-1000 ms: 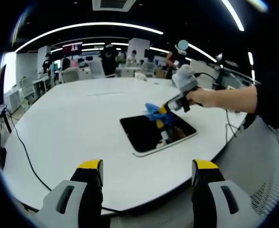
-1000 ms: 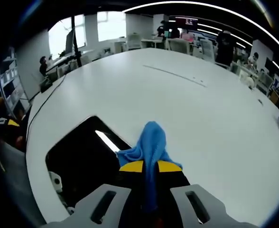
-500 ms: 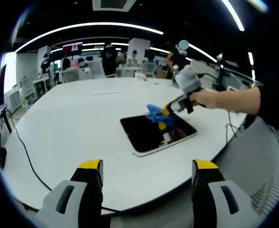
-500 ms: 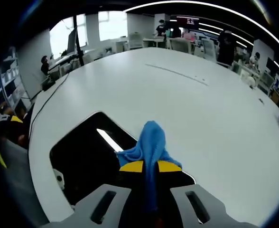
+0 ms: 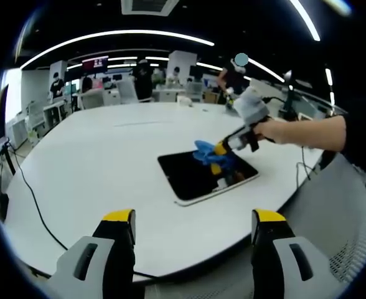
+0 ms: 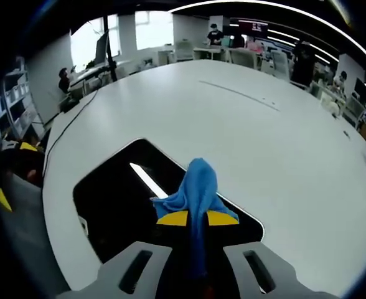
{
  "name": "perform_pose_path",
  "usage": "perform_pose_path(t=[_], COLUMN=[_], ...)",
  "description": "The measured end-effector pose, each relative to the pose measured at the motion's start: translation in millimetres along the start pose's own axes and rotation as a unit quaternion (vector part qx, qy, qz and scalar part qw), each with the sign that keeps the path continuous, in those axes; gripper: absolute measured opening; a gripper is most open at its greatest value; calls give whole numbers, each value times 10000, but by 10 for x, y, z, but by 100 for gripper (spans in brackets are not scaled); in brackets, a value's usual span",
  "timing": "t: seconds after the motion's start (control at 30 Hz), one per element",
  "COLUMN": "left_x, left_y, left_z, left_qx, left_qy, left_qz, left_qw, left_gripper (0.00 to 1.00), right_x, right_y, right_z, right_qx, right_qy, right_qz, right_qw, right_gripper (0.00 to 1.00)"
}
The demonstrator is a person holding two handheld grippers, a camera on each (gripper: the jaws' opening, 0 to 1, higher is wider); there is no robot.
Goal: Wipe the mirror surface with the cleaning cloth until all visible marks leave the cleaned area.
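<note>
Open-plan office stretches behind my workspace, with desks, chairs and people far off under long ceiling light strips, and a wide white table point(image 5: 96, 162) carries the job. On it lies the mirror point(image 5: 195, 175), a dark rounded rectangle with a pale rim, flat toward the table's right near edge, well placed for me to reach from the chair side. In the right gripper view the mirror point(image 6: 114, 193) reflects 1 bright ceiling strip, and I cannot pick out any marks on the dark glass from here. My right gripper point(image 6: 197, 219) has its 2 yellow-tipped jaws pressed together on the cleaning cloth point(image 6: 195, 187), a blue bunch that sticks out ahead of the tips so that fabric, not plastic, meets the glass. In the left gripper view that same right gripper point(image 5: 228, 145) comes in from the right, in my hand point(image 5: 271, 129), angled down with the cloth point(image 5: 206, 151) at the mirror's far right part; whether it presses the surface or sits just above it I cannot tell. My left gripper point(image 5: 189, 218) hangs back over the near edge of the table with jaws wide apart and nothing between them, well clear of the mirror, which keeps it out of the wiping path. A dark cable point(image 5: 33, 199) trails across the table's left side. I judge the wiping is under way, not finished.
</note>
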State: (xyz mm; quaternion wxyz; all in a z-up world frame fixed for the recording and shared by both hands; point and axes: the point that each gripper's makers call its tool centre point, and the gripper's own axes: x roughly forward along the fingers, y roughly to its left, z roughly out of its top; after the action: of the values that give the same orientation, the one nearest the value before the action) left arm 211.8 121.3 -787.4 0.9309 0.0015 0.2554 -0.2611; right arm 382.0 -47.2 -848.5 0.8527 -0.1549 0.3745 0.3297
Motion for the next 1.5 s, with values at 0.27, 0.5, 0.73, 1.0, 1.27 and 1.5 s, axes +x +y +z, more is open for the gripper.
perform_pose_path(t=[0.27,0.5,0.73,1.0,1.27,1.5], left_x=[1,1,-2,1,5,0], left_y=[4,4,3,3,-3,-7], left_z=[-2,-4,-6,-6,-7,18], left_qx=[-10,-13,-13,-12,-2,7], left_qy=[2,4,4,22,39,-39], left_qz=[9,7,0,5,-11,-17], left_qw=[10000,10000,10000,10000,10000,10000], left_gripper=[76,76,76,76,76,74], right_x=[-33,-88,-105,-135,-192,-194], right_y=[51,146,180,221,291,299], right_z=[-33,-90,-107,-136,-216,-231], right_qx=[-45,-58,-6,-54,-74,-145], right_qy=[9,-17,27,21,1,-15], right_qz=[-13,15,8,-38,53,58], right_qw=[10000,10000,10000,10000,10000,9999], right_gripper=[4,4,4,4,4,4])
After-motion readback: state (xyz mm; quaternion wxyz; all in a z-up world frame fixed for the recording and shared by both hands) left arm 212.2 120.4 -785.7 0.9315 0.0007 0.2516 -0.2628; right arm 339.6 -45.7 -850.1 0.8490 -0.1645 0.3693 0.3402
